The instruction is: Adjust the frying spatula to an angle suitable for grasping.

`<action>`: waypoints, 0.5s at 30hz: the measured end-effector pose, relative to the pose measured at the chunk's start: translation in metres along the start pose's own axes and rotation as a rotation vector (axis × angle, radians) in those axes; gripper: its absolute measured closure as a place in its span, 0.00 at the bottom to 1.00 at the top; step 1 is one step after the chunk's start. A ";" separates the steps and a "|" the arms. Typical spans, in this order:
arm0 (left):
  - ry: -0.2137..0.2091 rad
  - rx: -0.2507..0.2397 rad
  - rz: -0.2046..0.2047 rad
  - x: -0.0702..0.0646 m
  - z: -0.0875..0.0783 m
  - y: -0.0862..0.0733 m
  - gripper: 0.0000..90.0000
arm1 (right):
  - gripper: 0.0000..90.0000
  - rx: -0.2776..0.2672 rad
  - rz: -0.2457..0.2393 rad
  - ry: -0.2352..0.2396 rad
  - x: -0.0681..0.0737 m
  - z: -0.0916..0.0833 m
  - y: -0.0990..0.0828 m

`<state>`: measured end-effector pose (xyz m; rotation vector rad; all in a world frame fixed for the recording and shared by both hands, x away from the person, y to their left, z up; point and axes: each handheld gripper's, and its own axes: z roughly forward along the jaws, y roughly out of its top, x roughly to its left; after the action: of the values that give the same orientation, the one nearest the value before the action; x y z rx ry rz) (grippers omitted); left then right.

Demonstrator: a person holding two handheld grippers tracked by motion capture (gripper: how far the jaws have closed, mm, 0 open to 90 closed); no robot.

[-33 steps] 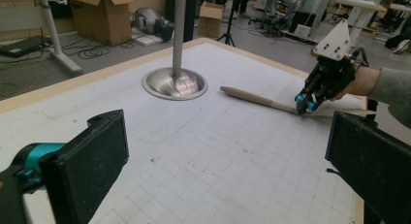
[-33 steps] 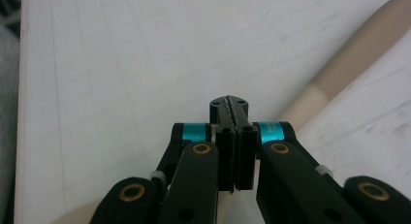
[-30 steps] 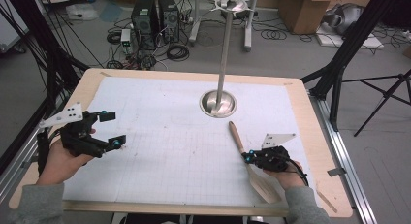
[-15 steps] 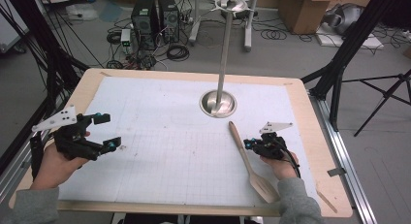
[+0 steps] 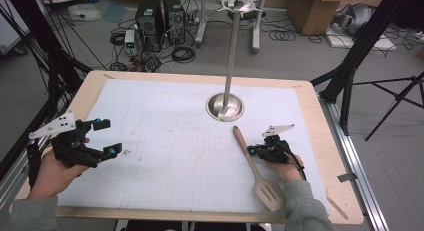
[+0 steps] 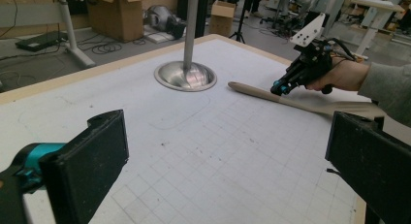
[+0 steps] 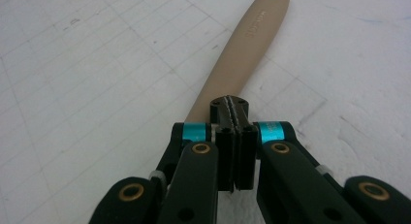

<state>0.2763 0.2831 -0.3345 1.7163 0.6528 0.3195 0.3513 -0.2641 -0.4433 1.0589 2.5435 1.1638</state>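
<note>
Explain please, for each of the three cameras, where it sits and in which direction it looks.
High view: above the person's side, looking forward and down on the table; both hands show.
Left gripper view: rides the left tool, looking across to the metal stand; its open jaws show.
Right gripper view: rides the right tool, looking down; its jaws show closed together.
All share the wooden spatula.

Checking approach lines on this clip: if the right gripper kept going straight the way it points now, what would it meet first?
Probably the spatula: the right gripper, jaws shut, already sits over its handle, which runs on ahead; contact can't be told.
</note>
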 end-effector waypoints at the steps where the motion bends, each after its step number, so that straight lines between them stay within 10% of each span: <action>1: 0.002 -0.001 -0.001 0.000 0.000 0.000 0.02 | 1.00 0.002 -0.009 0.000 0.001 0.001 0.001; 15: 0.020 0.002 -0.006 -0.001 -0.006 -0.003 0.02 | 1.00 0.015 -0.080 0.014 0.007 0.010 0.010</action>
<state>0.2709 0.2878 -0.3357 1.7145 0.6727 0.3329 0.3552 -0.2490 -0.4416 0.9460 2.5839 1.1375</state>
